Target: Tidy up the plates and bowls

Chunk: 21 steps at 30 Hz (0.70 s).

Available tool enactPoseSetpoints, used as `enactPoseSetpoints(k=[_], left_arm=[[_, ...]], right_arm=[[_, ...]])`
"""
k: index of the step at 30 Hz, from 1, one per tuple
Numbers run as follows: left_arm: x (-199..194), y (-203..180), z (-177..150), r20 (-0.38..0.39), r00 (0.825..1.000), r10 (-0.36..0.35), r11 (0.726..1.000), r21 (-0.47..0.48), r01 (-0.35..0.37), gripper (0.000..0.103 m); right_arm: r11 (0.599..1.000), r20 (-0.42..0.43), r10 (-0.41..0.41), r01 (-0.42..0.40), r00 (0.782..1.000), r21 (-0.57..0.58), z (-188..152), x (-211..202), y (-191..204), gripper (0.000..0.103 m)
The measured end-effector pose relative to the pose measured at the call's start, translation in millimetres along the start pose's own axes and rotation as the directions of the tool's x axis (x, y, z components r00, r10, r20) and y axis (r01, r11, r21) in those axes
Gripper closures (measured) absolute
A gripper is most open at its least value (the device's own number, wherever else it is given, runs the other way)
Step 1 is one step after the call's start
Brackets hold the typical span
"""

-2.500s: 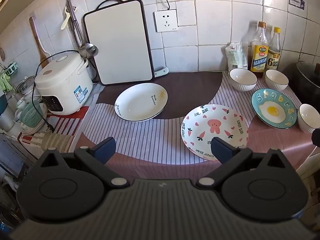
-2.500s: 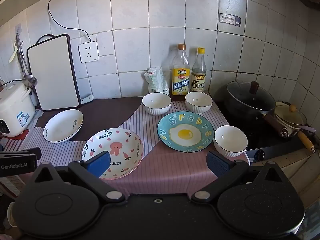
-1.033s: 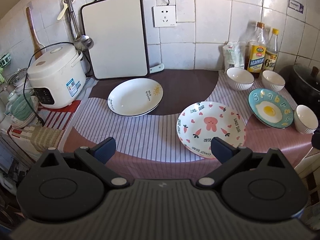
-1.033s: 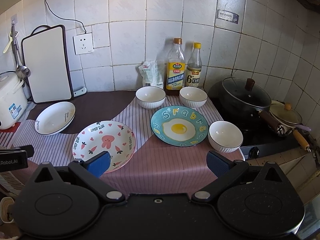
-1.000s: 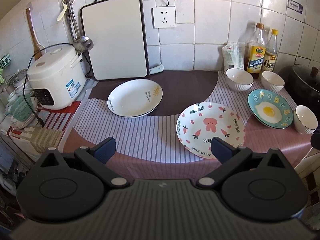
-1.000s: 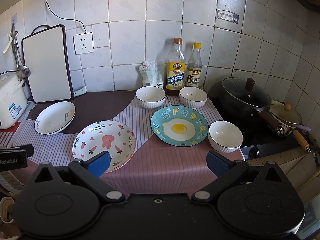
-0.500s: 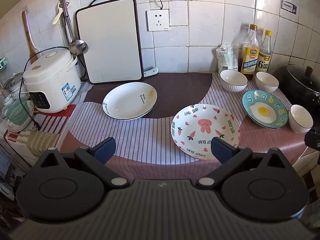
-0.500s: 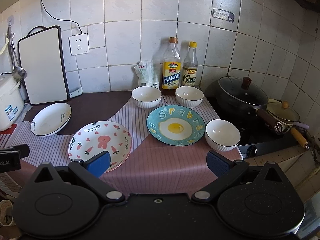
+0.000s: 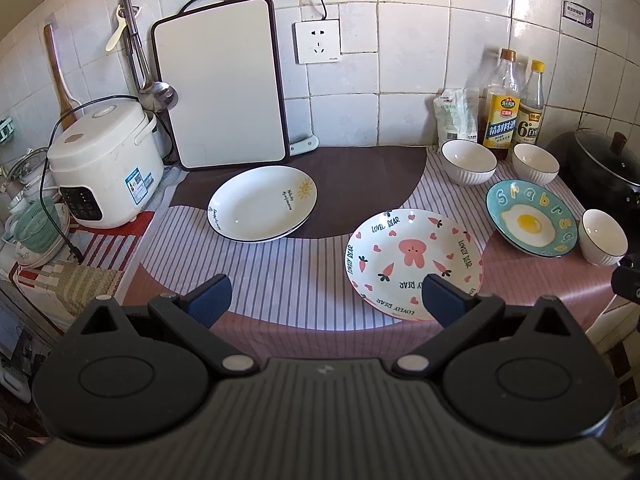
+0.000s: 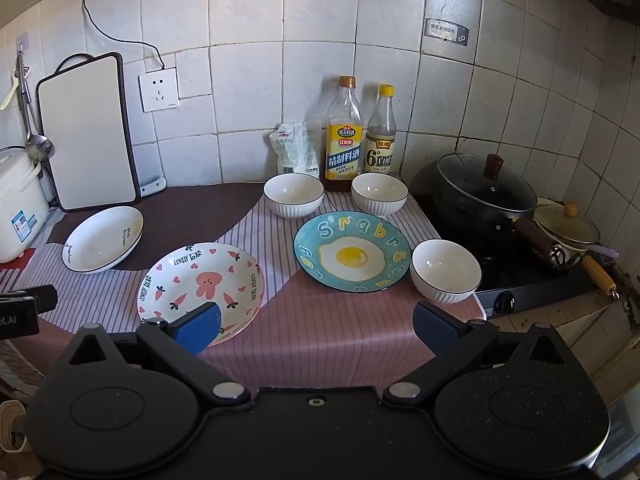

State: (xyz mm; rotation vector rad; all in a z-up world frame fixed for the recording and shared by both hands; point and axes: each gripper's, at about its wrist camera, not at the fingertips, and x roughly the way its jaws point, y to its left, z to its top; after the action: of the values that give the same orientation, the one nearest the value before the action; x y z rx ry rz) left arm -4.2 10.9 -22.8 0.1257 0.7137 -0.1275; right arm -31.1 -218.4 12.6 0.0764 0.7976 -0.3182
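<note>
Plates and bowls all sit untouched on the striped cloth (image 9: 280,284) while you hold both claws back at the counter's front edge. Your left gripper (image 9: 326,300) is spread wide with nothing between its blue pads; the right pad overlaps the near rim of the pink rabbit plate (image 9: 414,258) in the picture, though you cannot tell whether it touches. Your right gripper (image 10: 316,322) is spread just as wide and empty, its left pad over the same plate's near edge.

Outward from the left claw you see the white sun plate (image 9: 262,208) beyond, on the brown patch, just in front of the cutting board (image 9: 220,92) leaning on the tiles. Only this view shows the whole rice cooker (image 9: 104,164) at the left and the green strainer (image 9: 38,230) beside it.

Outward from the right claw lies the blue egg plate (image 10: 352,256), with 1 bowl (image 10: 446,270) touching or just beside its right rim and 2 bowls (image 10: 294,194) behind it, in front of 2 bottles (image 10: 344,136). Only this view shows fully the black lidded pot (image 10: 486,192) on the stove, and the small cream pan (image 10: 566,226) behind it. Each view catches the other gripper's body at its edge.
</note>
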Motion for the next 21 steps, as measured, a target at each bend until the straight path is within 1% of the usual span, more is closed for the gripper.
enactPoseSetpoints(k=[8, 13, 18, 21], left_arm=[[-1, 3, 0, -0.005, 1.000, -0.004, 1.000, 0.001, 0.004, 0.000], [8, 3, 5, -0.042, 0.999, 0.021, 1.000, 0.007, -0.021, 0.000], [18, 9, 9, -0.075, 0.997, -0.005, 1.000, -0.004, 0.005, 0.000], [24, 14, 16, -0.067, 0.997, -0.046, 0.999, -0.002, 0.046, 0.000]], right_arm=[[1.000, -0.009, -0.002, 0.002, 1.000, -0.015, 0, 1, 4, 0.000], [1.000, -0.044, 0.004, -0.005, 0.999, -0.027, 0, 8, 5, 0.000], [0.999, -0.057, 0.016, -0.018, 0.998, -0.031, -1, 16, 8, 0.000], [0.998, -0.027, 0.047, -0.048, 0.999, -0.030, 2, 17, 8, 0.000]])
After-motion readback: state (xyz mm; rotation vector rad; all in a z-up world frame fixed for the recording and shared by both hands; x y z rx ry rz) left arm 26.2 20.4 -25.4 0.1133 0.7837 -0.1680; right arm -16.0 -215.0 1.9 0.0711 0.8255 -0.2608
